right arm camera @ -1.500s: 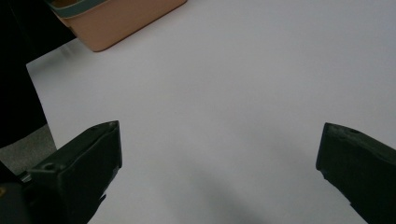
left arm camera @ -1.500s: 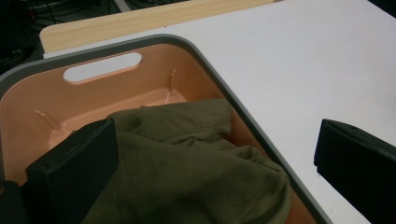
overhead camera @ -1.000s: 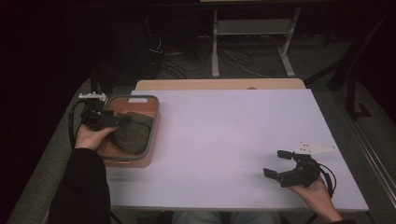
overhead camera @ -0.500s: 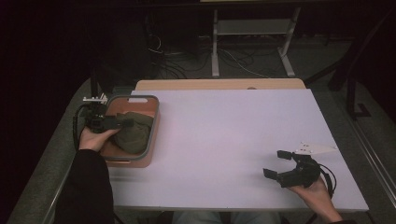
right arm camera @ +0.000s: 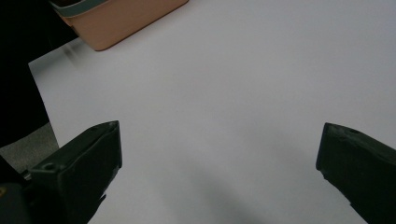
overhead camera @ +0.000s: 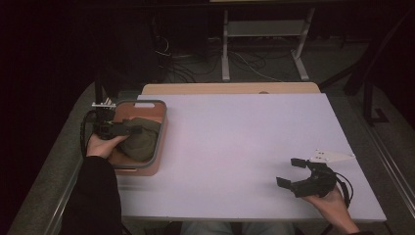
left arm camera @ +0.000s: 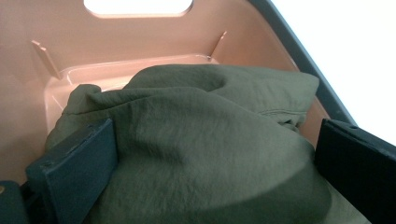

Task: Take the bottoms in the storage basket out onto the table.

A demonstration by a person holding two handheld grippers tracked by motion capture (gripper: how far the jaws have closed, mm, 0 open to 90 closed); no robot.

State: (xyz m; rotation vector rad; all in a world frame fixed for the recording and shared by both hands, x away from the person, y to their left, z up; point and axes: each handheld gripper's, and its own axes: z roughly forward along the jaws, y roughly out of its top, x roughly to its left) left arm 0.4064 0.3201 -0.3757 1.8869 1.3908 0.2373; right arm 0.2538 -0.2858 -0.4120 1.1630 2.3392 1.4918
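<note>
Olive cloth [left arm camera: 205, 140] sits bunched in a salmon bin [overhead camera: 159, 147] with a grey rim, at the left edge of the white worktop [overhead camera: 235, 147]. Left gripper [overhead camera: 128, 130] is inside the bin, over the cloth, pointing right across it; left hand [overhead camera: 100, 145] holds it from the bin's near-left side, dark sleeve [overhead camera: 93, 196] coming up from the bottom edge, cable looping off the gripper's left. Left gripper view: jaws spread wide, one at each side of the cloth mound, left jaw pressed against a fold, right jaw at the mound's edge; cloth fills the gap between them but is not pinched. That view also gives what the high view can't: creases in the fabric, the bin's inner wall with two small ribs and an oblong handle cutout [left arm camera: 137, 5] at the top. High view shows the cloth as a dark lump only. Right gripper [overhead camera: 292, 172] is well apart, near the worktop's near-right corner, held in the right hand [overhead camera: 330, 200] with the wrist coming in from the bottom edge, jaws pointing left toward the bin, grey plate [overhead camera: 333, 155] just behind it. Jaws spread, nothing between them. Right gripper view: bare worktop between the jaws, bin corner at top left, worktop edge and dark floor at left. High view adds a tan board [overhead camera: 230, 88] along the far edge and a stand [overhead camera: 262, 29] with cables on the floor beyond.
</note>
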